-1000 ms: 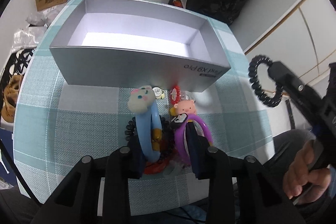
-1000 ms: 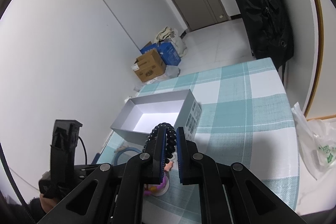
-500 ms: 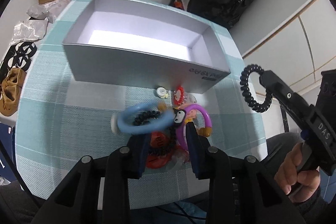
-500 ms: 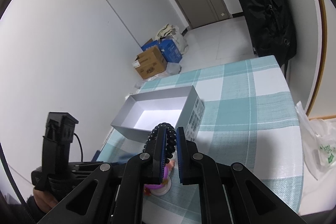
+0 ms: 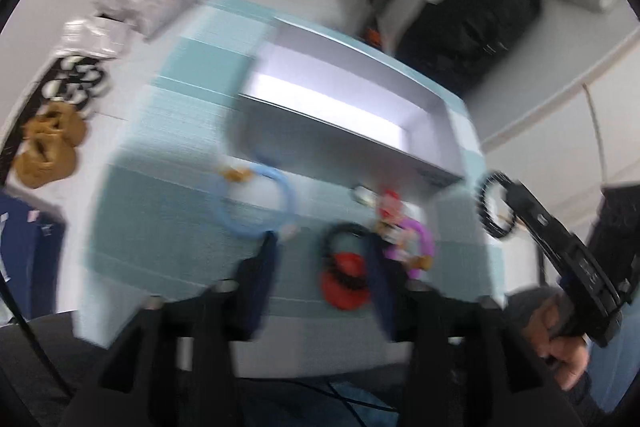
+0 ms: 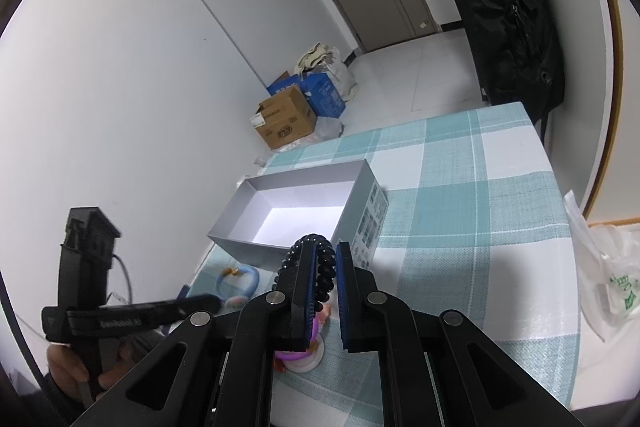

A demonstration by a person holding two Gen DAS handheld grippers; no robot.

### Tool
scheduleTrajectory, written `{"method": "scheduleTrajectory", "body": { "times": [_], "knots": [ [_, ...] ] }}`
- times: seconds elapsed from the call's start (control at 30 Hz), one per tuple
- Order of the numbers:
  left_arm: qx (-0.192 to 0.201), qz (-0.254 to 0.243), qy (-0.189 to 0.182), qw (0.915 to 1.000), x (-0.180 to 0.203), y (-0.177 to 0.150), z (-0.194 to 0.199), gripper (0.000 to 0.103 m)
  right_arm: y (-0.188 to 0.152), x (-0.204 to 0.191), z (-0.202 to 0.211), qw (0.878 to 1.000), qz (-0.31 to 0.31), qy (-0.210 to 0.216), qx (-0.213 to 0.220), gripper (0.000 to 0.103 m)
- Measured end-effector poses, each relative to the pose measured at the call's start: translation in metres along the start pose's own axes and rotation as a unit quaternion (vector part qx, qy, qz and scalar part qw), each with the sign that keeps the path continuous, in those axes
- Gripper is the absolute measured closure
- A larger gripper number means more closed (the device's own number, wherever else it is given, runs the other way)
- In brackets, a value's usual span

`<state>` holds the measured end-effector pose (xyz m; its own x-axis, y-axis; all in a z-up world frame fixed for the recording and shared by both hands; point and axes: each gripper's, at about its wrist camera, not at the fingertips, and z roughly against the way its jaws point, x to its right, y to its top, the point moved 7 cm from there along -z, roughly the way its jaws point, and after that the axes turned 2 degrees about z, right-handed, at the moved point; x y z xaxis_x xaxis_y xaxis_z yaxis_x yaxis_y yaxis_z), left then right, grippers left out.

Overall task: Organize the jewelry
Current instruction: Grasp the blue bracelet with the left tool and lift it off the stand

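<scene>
The left wrist view is motion-blurred. My left gripper [image 5: 322, 245] is open and empty above the table's near edge. A blue bracelet [image 5: 256, 199] lies on the checked cloth left of it; it also shows in the right wrist view [image 6: 240, 283]. A black coil band on a red piece [image 5: 344, 275] and a purple bracelet [image 5: 416, 247] lie between and right of the fingers. My right gripper [image 6: 322, 267] is shut on a black coil hair band [image 6: 316, 267], held in the air to the right of the open grey box [image 6: 296, 215], also seen in the left wrist view [image 5: 352, 115].
The table has a teal and white checked cloth [image 6: 480, 207]. A black bag [image 6: 504, 7] hangs by the far table corner. Cardboard boxes [image 6: 286, 119] stand on the floor past the table. A plastic bag [image 6: 608, 283] hangs at the right edge.
The blue bracelet has left my left gripper and now lies on the cloth to the left. My left gripper has swung right and up. My right gripper keeps holding the black band.
</scene>
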<state>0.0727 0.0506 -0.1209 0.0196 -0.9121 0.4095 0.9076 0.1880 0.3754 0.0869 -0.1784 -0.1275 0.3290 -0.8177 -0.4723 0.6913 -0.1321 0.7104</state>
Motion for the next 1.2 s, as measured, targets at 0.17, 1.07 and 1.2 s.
{"method": "scheduleTrajectory", "body": {
  "times": [0.17, 1.07, 1.2],
  "knots": [
    [0.015, -0.007, 0.131, 0.9912, -0.029, 0.012, -0.012, 0.04, 0.0, -0.006, -0.004, 1.0, 0.004, 0.007, -0.003, 0.094],
    [0.025, -0.108, 0.098, 0.989, 0.009, 0.008, -0.029, 0.09, 0.004, -0.009, -0.001, 1.0, 0.0, 0.02, 0.0, 0.094],
    [0.045, -0.114, 0.072, 0.9899, 0.026, 0.006, -0.013, 0.09, 0.007, -0.012, 0.001, 1.0, -0.003, 0.029, 0.004, 0.094]
  ]
}}
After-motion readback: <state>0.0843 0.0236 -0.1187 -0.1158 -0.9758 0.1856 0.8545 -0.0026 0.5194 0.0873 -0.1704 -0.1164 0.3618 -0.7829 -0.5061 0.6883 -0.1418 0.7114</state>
